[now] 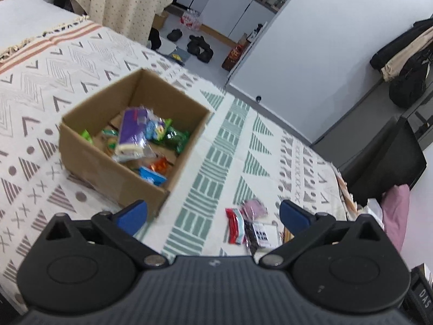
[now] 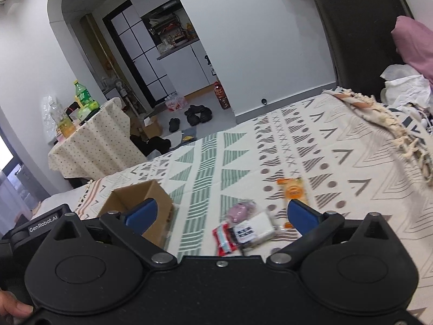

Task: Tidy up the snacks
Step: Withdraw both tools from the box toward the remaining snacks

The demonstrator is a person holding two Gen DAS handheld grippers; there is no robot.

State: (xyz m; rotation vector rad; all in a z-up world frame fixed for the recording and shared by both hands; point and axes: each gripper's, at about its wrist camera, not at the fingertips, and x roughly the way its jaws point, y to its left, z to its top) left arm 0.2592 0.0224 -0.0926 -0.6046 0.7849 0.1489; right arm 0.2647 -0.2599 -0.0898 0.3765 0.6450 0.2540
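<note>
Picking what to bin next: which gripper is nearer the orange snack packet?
Right. The orange snack packet lies just beyond the right gripper; the left gripper faces the brown cardboard box.

Soft, even indoor light filled both my views, with weak shadows and no glare. Motion blur smeared the cardboard box (image 1: 130,146) and loose snack packets (image 2: 243,230). Fisheye distortion bent the walls at the edges.

Bare blanket (image 1: 211,162) separates box (image 1: 130,146) from packets (image 1: 249,224).
</note>
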